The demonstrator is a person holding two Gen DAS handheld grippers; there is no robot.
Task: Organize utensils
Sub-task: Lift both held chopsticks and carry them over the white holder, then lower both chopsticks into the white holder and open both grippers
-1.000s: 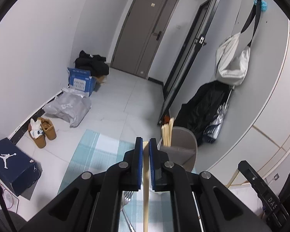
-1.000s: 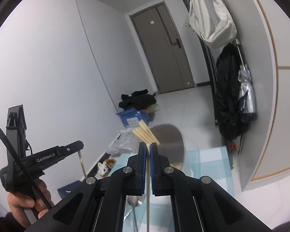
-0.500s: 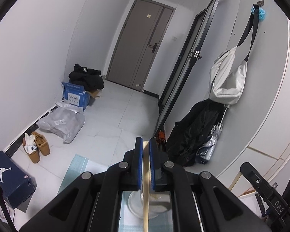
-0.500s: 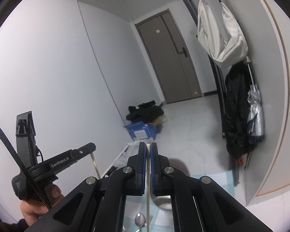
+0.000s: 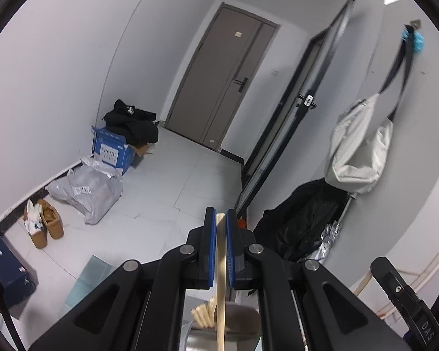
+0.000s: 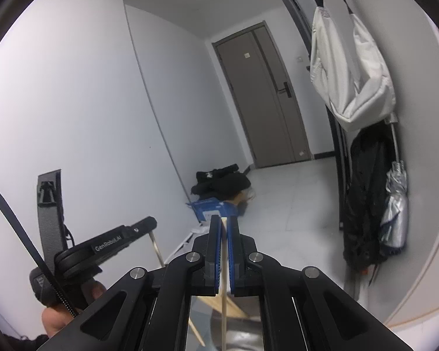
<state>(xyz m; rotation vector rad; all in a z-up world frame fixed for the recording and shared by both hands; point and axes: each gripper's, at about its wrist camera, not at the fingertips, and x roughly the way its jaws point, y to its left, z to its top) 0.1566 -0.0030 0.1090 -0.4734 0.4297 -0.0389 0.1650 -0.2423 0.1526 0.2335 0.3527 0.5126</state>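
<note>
My left gripper (image 5: 220, 219) is shut on a wooden chopstick (image 5: 220, 286) that hangs down between the blue pads. Below it stands a metal utensil holder (image 5: 237, 326) with several chopsticks (image 5: 203, 316) in it. My right gripper (image 6: 224, 226) is shut on another thin wooden chopstick (image 6: 224, 307), hanging down over the same metal holder (image 6: 245, 336), where more chopsticks (image 6: 219, 305) lean. The left gripper also shows in the right wrist view (image 6: 149, 225), holding its chopstick (image 6: 156, 248) to the left.
A striped blue cloth (image 5: 87, 275) covers the table below. On the floor beyond lie a blue box (image 5: 112, 150), a grey bag (image 5: 87, 190) and shoes (image 5: 42, 225). A white bag (image 5: 360, 152) and a black coat (image 5: 304, 219) hang on the right wall.
Both grippers have tilted upward, each holding its chopstick. The holder and cloth have slid down toward the bottom of both views; the fork and spoon are out of sight.
</note>
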